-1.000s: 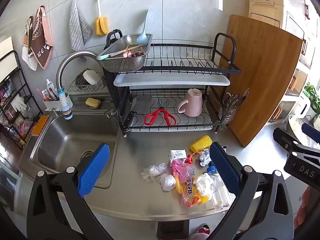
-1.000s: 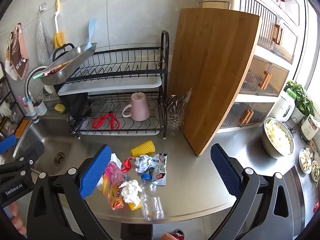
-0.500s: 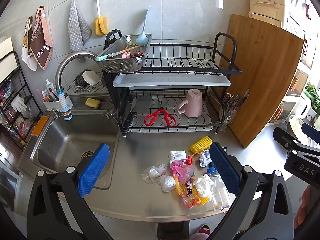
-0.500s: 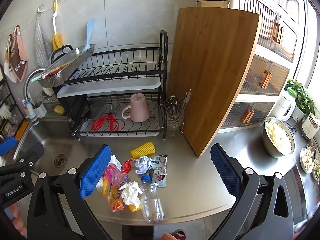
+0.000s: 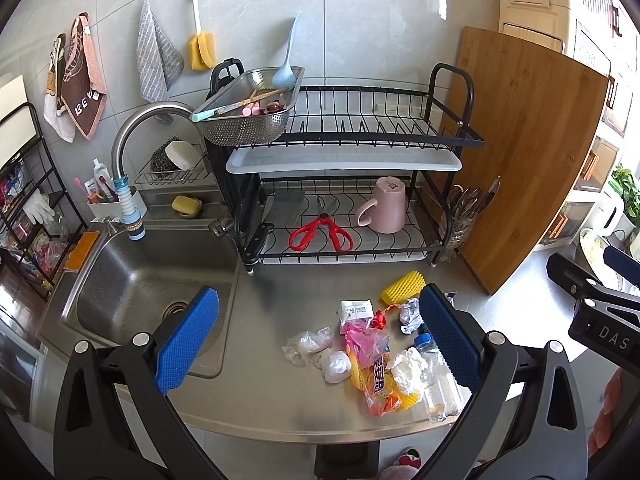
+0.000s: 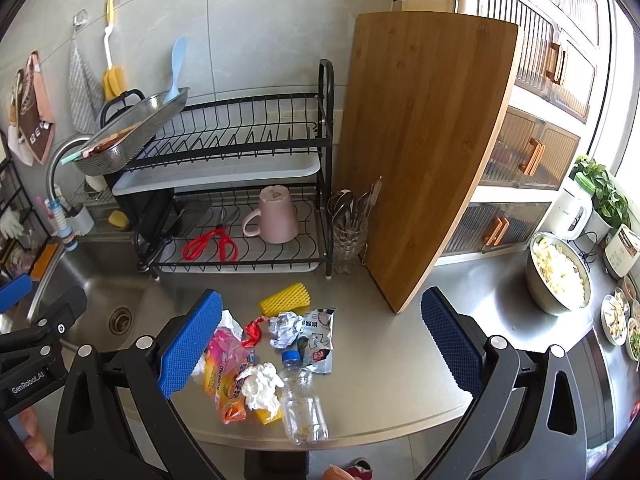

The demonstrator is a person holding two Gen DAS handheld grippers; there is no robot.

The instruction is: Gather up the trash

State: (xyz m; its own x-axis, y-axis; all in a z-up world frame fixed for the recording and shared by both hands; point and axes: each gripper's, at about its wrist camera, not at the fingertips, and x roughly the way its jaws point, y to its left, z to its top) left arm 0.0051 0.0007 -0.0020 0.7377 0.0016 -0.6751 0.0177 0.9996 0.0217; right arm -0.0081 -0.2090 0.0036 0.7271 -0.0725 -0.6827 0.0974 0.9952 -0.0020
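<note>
1. Here, a two-tier black dish rack [image 6: 240,184] stands at the back of the steel desk [image 6: 384,364], holding red scissors [image 6: 210,244] and an upturned pink mug [image 6: 276,216]; a tall wooden cutting board [image 6: 424,152] leans just to its right, and the sink [image 5: 148,280] lies to its left.
2. The trash sits in a loose cluster near the desk's front edge, in front of the rack: a clear plastic bottle [image 6: 302,404], a white crumpled tissue [image 6: 260,386], an orange-pink snack wrapper [image 6: 224,380], a yellow foam sleeve [image 6: 285,299] and a crumpled foil ball [image 6: 285,329].
3. The bottle lies on its side, long axis running front to back, blue cap toward the rack and base at the desk edge; the tissue touches its left side.
4. The left claw [image 5: 316,340] hovers above the desk with its pads wide apart, holding nothing.
5. The right claw [image 6: 320,344] hangs likewise spread and empty, the pile under its left finger [image 6: 190,344]
</note>
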